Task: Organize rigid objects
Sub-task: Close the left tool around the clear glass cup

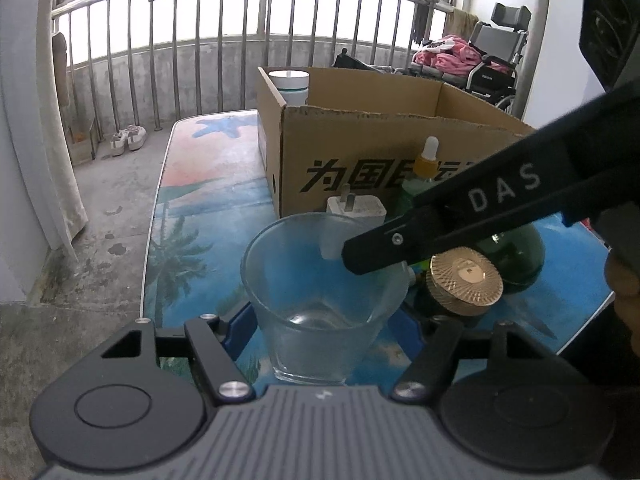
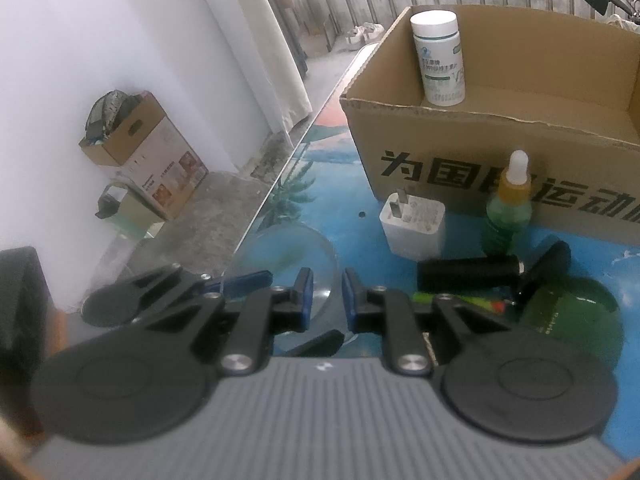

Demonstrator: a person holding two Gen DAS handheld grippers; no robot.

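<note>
A clear glass cup [image 1: 320,300] stands upright on the blue printed table, between the blue pads of my left gripper [image 1: 322,330], which is closed on its lower body. My right gripper [image 2: 326,298] hovers over the cup's rim [image 2: 288,248] with its jaws a narrow gap apart, holding nothing; one of its fingers [image 1: 400,244] reaches over the cup in the left wrist view. An open cardboard box [image 1: 360,152] behind holds a white pill bottle [image 2: 440,56]. A white charger [image 2: 414,224], a dropper bottle [image 2: 510,204] and a green jar with a gold lid [image 1: 466,280] stand in front of the box.
A black cylinder [image 2: 466,274] and a green marker [image 2: 472,302] lie by the jar. The table edge [image 1: 154,216] runs along the left, with concrete floor, shoes [image 1: 128,140] and a railing beyond. Another box [image 2: 148,160] sits on the floor by the wall.
</note>
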